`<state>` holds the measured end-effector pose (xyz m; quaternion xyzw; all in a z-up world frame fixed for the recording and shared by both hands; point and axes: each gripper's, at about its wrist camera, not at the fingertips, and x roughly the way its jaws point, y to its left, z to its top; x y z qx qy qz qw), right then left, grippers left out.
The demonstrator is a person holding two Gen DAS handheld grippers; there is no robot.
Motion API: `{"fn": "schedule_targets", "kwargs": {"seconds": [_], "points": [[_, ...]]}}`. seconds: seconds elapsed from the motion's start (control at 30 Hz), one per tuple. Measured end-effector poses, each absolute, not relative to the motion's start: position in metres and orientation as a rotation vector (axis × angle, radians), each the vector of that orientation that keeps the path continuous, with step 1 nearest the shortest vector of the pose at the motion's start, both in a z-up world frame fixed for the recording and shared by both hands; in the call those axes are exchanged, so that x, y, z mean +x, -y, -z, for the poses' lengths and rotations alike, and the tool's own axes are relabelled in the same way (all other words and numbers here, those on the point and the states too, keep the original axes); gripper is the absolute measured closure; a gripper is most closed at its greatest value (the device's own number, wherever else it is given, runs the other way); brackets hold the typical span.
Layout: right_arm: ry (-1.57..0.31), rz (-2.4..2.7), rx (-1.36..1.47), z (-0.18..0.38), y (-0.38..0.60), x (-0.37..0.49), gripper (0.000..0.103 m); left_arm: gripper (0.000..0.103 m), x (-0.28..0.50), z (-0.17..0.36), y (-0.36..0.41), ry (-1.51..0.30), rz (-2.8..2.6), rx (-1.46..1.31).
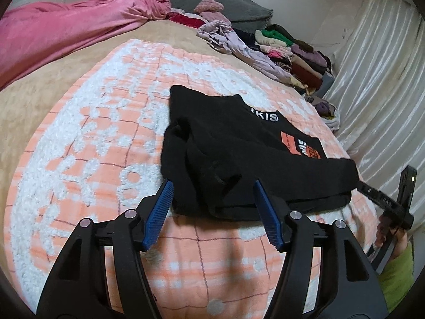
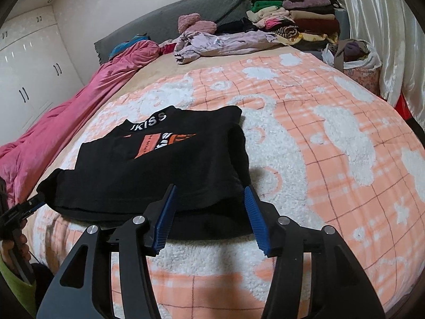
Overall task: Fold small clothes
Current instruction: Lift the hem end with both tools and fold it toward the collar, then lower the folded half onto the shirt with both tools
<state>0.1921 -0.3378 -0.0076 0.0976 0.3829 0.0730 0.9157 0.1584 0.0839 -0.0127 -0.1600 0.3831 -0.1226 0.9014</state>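
The black sweatshirt [image 1: 247,156] lay on the peach-and-white blanket [image 1: 87,143] near the bed's front edge, already partly folded: its sides or sleeves appeared turned in over the body, with the orange print and white collar lettering facing up. Judging from the thick doubled hem at the near edge, at least one fold was done, and a final fold and stacking probably remained.

The left tongs [image 1: 212,212] stood spread, their blue pads either side of the garment's near left corner without pinching it. The right tongs [image 2: 209,215] were likewise spread at the near right corner, nothing pressed between them. No earlier picture shows whether either had just let go.

Toward the far right corner of the bed sat a pile of folded clothes [image 2: 297,18], with a crumpled lilac garment [image 2: 217,42] in front of it, seemingly still to be folded. A pink duvet [image 1: 66,32] ran along the left edge. Nothing lay between the tongs and the sweatshirt.
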Motion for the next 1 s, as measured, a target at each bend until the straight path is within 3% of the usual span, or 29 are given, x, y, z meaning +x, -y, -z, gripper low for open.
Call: {"fn": "schedule_targets", "kwargs": {"seconds": [0.17, 0.27, 0.33, 0.4, 0.73, 1.0], "points": [[-0.807, -0.147, 0.205, 0.013, 0.341, 0.201, 0.053, 0.055, 0.172, 0.019, -0.070, -0.832, 0.250, -0.288], [-0.830, -0.162, 0.207, 0.018, 0.341, 0.209, 0.074, 0.073, 0.180, 0.022, -0.064, -0.851, 0.237, -0.264], [-0.847, -0.173, 0.214, 0.022, 0.341, 0.214, 0.088, 0.095, 0.185, 0.024, -0.060, -0.868, 0.226, -0.245], [-0.850, -0.191, 0.228, 0.020, 0.342, 0.216, 0.094, 0.100, 0.188, 0.023, -0.060, -0.873, 0.221, -0.239], [-0.751, -0.281, 0.311, -0.024, 0.347, 0.252, 0.096, 0.101, 0.221, -0.011, -0.096, -0.816, 0.256, -0.452], [-0.782, -0.233, 0.415, -0.020, 0.360, 0.316, 0.096, 0.101, 0.274, -0.013, -0.110, -0.853, 0.201, -0.573]]}}
